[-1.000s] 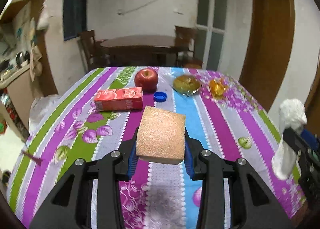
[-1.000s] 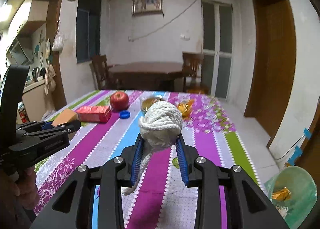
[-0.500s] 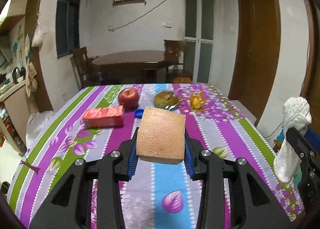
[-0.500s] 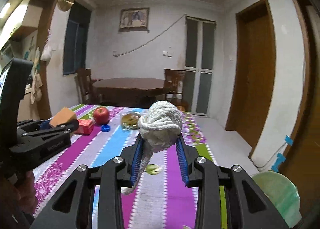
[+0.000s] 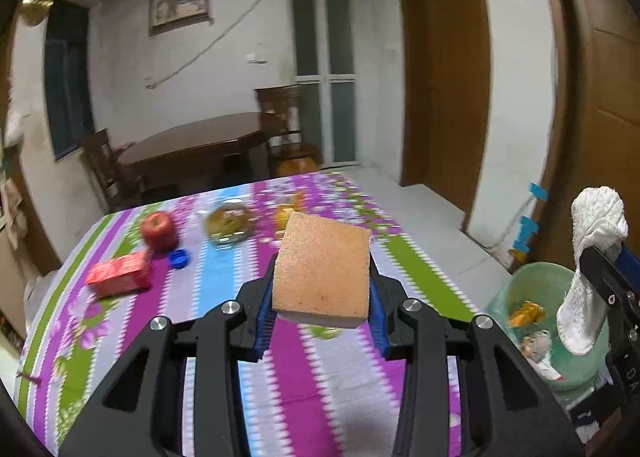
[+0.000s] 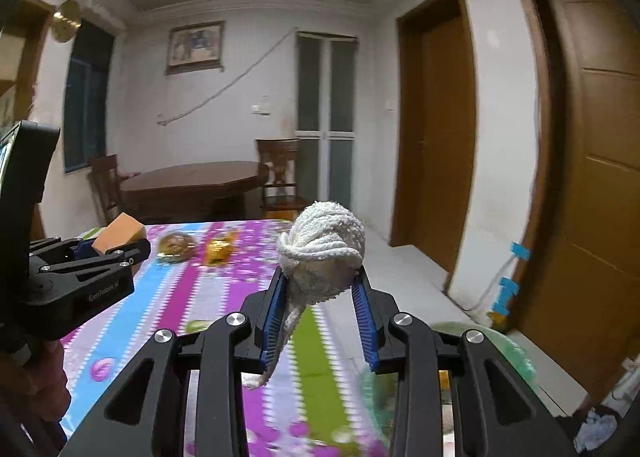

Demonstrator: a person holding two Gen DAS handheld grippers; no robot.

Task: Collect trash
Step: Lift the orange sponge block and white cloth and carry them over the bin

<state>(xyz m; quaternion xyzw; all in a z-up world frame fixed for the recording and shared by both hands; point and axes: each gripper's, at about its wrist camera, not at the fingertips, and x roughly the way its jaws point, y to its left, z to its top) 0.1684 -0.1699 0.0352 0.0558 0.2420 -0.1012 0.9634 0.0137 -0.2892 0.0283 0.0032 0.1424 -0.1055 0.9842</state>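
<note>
On the bench (image 5: 224,285), w/ its striped floral cloth, L to R: a red carton (image 5: 119,274) lying flat near the left edge, a red apple (image 5: 159,230) just behind it, a blue bottle cap (image 5: 178,258) between carton and apple on the near side, then a glass bowl (image 5: 229,222) w/ yellowish contents, and a crumpled gold wrapper (image 5: 289,213) just right of the bowl — partly hidden by the sponge in the left wrist view. Left gripper (image 5: 322,295) is held above the bench, jaws closed on an orange sponge (image 5: 323,270) w/ a pale underside; sponge sits tilted, squeezed between the blue pads (image 5: 265,315). Right gripper (image 6: 319,311) is off to the right, near the bench's right edge, jaws clamped on a balled-up white cloth (image 6: 323,250) — one tail of it hangs down between the pads (image 6: 271,319). Same cloth shows at the right edge of the left view, above a green trash bin (image 5: 548,321) on the floor beside the bench; bin holds a gold wrapper and other scraps, too blurred to name. Both views are motion-blurred. Background: a dark wood dining table (image 6: 192,181) w/ chairs, brown doors on the right wall.
</note>
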